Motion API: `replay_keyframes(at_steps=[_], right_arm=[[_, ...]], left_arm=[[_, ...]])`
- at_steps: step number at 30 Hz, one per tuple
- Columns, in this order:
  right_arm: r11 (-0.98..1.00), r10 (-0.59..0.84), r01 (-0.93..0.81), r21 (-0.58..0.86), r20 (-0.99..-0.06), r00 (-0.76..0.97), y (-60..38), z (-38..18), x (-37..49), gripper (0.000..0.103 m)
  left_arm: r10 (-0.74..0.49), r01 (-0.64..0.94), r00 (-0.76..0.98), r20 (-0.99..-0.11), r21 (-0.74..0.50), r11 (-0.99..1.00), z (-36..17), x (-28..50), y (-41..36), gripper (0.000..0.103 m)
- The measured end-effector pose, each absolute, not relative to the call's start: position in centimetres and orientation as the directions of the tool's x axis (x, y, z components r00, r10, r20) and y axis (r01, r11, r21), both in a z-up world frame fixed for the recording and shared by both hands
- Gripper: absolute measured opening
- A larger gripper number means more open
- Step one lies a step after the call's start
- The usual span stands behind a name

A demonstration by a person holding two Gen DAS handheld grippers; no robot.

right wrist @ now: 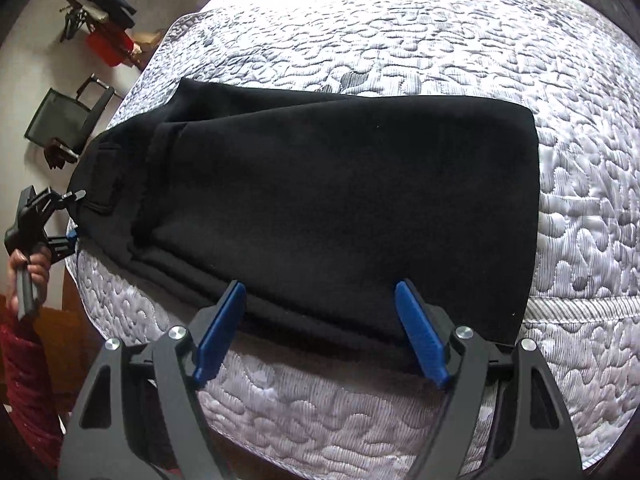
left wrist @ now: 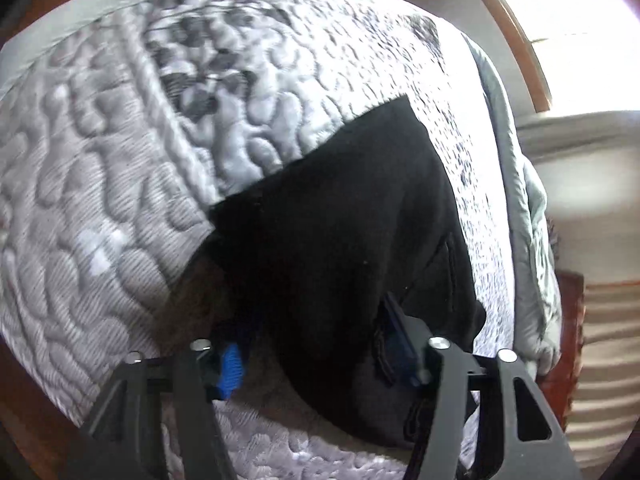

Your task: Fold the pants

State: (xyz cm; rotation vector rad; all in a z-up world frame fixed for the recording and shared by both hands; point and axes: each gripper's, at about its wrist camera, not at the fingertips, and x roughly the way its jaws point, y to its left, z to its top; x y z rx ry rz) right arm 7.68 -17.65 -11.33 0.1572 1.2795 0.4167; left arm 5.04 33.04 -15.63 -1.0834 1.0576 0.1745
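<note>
The black pants (right wrist: 328, 208) lie on the quilted bed (right wrist: 440, 40), already doubled into a long band with one squared end toward the middle of the bed and the waist end, with its pocket, at the bed's edge. The right claw (right wrist: 320, 332) hangs above the near long edge with its blue fingers (right wrist: 420, 336) wide apart and nothing between them, probably lined up to pinch that edge for the next fold. The left claw (left wrist: 316, 364) is at the waist end, its fingers part-open either side of the bunched cloth; whether the pads press on it I cannot tell, as the dark fabric hides one pad. A hand (right wrist: 30, 268) holds its handle.
</note>
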Motion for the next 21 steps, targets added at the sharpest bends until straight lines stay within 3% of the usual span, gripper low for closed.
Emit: replay_keyframes(at_steps=[6,9,12,15,19,21], right_arm=[[0.913,0.386,-0.229,0.337,-0.895,0.224,-17.3,-11.8,7.9,0.086],[0.914,0.381,-0.240,0.328,-0.896,0.227,-17.0,-11.8,7.9,0.089],[0.911,0.384,-0.250,0.326,-0.893,0.233,-16.9,-11.9,7.8,0.089],[0.898,0.424,-0.236,0.372,-0.875,0.234,-17.6,-11.9,7.8,0.089],[0.879,0.468,-0.219,0.424,-0.853,0.229,-18.5,-11.9,7.9,0.087],[0.873,0.480,-0.215,0.437,-0.846,0.231,-18.7,-11.9,8.0,0.087]], left_arm=[[-0.333,-0.540,0.587,-0.738,-0.663,0.518,-13.2,4.6,32.0,0.039],[-0.329,-0.528,0.570,-0.753,-0.643,0.555,-13.2,6.0,31.6,0.039],[-0.328,-0.571,0.513,-0.793,-0.601,0.559,-15.7,7.9,31.5,0.050],[-0.344,-0.588,0.550,-0.761,-0.645,0.488,-16.8,8.0,31.8,0.050],[-0.334,-0.565,0.620,-0.710,-0.699,0.438,-16.3,6.9,31.9,0.023],[-0.318,-0.539,0.644,-0.695,-0.708,0.456,-15.4,6.6,31.6,0.018]])
